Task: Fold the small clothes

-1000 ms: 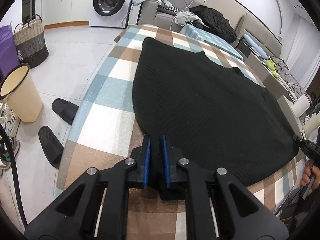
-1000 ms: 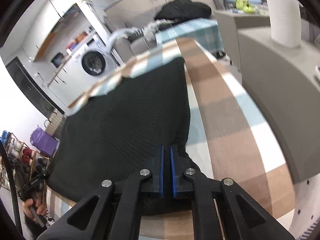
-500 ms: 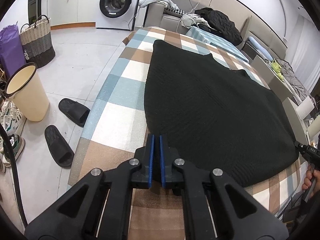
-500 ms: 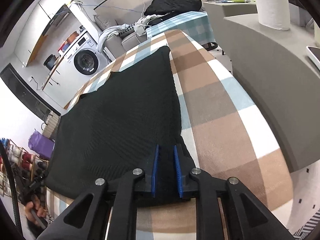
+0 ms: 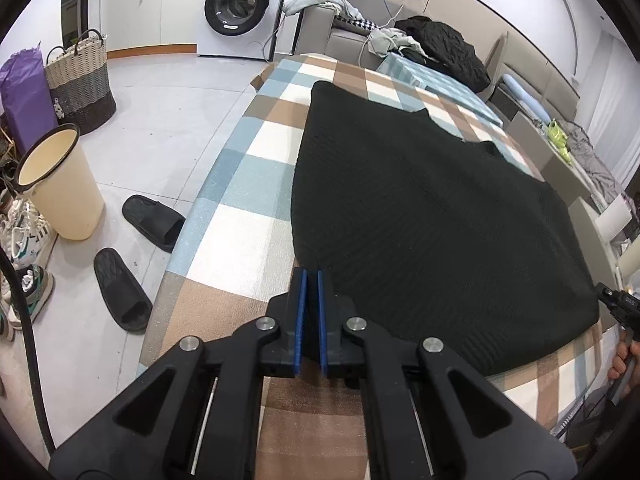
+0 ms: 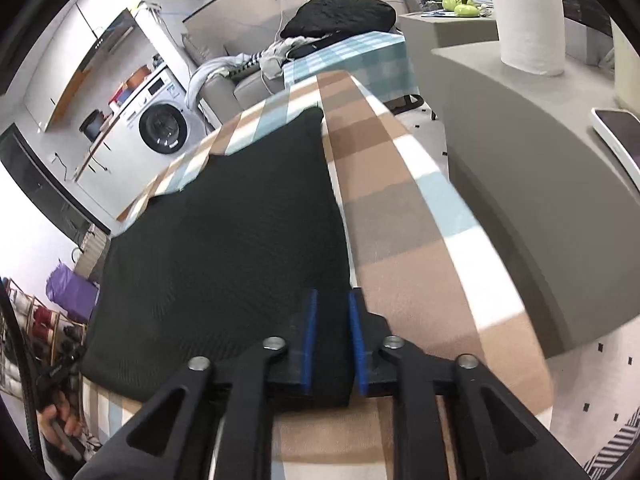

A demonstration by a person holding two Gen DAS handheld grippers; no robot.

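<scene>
A black knit garment (image 5: 420, 208) lies spread flat on the table with the checked cloth (image 5: 256, 184). My left gripper (image 5: 312, 276) is shut on the garment's near left corner, with dark fabric pinched between its blue pads. In the right wrist view the garment (image 6: 224, 248) fills the left half of the table (image 6: 400, 216). My right gripper (image 6: 331, 296) stands over the near right corner. Its jaws are opening, and the fabric lies between the pads without being pressed. The other gripper and the person's hand show at the edge of each view (image 5: 616, 308) (image 6: 56, 384).
On the floor to the left stand a cream bucket (image 5: 60, 184), two black slippers (image 5: 154, 222), a woven basket (image 5: 80, 76) and shoes. A washing machine (image 5: 236, 4) and a sofa with clothes (image 5: 440, 44) are behind. A grey counter (image 6: 520, 160) with a paper roll (image 6: 528, 20) borders the table's right.
The left jaws have closed from a narrow gap onto the garment's corner. The right jaws, shut on the other corner before, have spread apart. The garment lies as it did.
</scene>
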